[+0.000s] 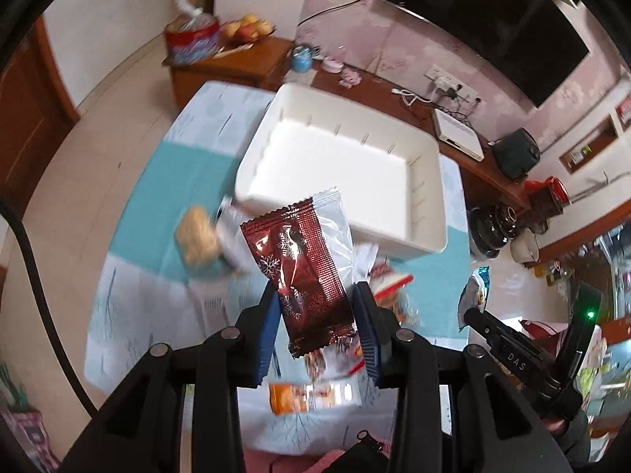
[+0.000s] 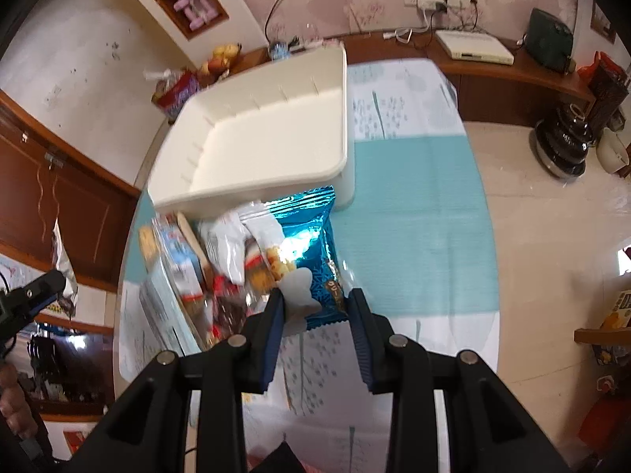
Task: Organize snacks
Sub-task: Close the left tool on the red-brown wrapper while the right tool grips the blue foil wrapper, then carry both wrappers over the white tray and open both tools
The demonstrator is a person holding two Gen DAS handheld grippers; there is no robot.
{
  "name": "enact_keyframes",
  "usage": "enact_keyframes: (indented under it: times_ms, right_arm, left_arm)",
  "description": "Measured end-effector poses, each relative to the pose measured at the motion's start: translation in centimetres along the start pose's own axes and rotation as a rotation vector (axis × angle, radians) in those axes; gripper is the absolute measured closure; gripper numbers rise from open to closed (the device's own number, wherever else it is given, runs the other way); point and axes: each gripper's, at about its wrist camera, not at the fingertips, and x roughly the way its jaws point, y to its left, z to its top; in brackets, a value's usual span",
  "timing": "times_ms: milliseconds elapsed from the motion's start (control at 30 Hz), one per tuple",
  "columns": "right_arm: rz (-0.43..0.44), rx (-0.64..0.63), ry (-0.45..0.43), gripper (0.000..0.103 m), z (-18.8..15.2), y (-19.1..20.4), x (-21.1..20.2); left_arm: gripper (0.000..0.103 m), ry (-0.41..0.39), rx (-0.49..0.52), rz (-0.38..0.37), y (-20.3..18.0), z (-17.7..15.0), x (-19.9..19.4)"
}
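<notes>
One table (image 1: 150, 205), covered by a cloth in teal and pale printed bands, fills the middle of both views. On it stands one white bin (image 1: 430, 181), a wide rectangular tub with slotted inner walls and nothing visible inside. Beside the bin's near wall lies a loose heap of snack packets (image 2: 221, 272) (too blurred and overlapped to count exactly, though at least four wrappers show).

Two grippers are in use, each carrying one packet lifted above the cloth. The left gripper (image 1: 317, 327) has its jaws clamped on the lower half of one dark red packet (image 1: 303, 272) patterned with snowflakes, its upper end tilted toward the bin's near rim. The right gripper (image 2: 315, 315) has its jaws closed on the bottom edge of one shiny blue packet (image 2: 311, 248) printed with biscuits, which hangs in front of the bin's near corner, above the heap's right edge.
</notes>
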Motion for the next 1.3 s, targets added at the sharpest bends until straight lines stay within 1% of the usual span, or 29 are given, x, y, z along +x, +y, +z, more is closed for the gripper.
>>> enact_keyframes:
  times_ms: [300, 400, 533, 667, 800, 900, 1067, 1300]
  right_arm:
    - [-0.009, -0.016, -0.111, 0.07, 4.2, 2.3, 0.0]
    - [-0.011, -0.027, -0.134, 0.07, 5.5, 3.0, 0.6]
    - [-0.01, -0.058, -0.179, 0.07, 7.1, 4.1, 1.1]
    - [-0.011, -0.092, -0.237, 0.07, 8.2, 4.9, 1.8]
    - [-0.015, -0.093, -0.257, 0.07, 8.8, 5.2, 2.9]
    - [-0.018, -0.091, -0.264, 0.07, 9.0, 5.3, 3.6]
    - [-0.023, -0.089, -0.277, 0.069, 9.3, 5.5, 4.3]
    - [-0.03, -0.075, -0.283, 0.069, 9.7, 5.8, 4.5]
  left_arm:
    - [0.067, -0.042, 0.117, -0.016, -1.7, 6.7, 1.2]
    - [0.067, -0.053, 0.147, -0.009, -2.2, 8.4, 2.1]
    - [0.067, -0.071, 0.173, -0.035, -2.5, 10.2, 3.4]
    - [0.067, -0.097, 0.208, -0.052, -2.8, 11.4, 4.8]
    - [0.067, -0.116, 0.258, -0.081, -3.3, 12.3, 5.9]
    - [0.067, -0.118, 0.281, -0.111, -3.5, 12.8, 6.8]
    - [0.067, -0.102, 0.311, -0.132, -4.1, 13.3, 8.3]
    - [0.065, -0.089, 0.324, -0.155, -4.4, 13.8, 8.9]
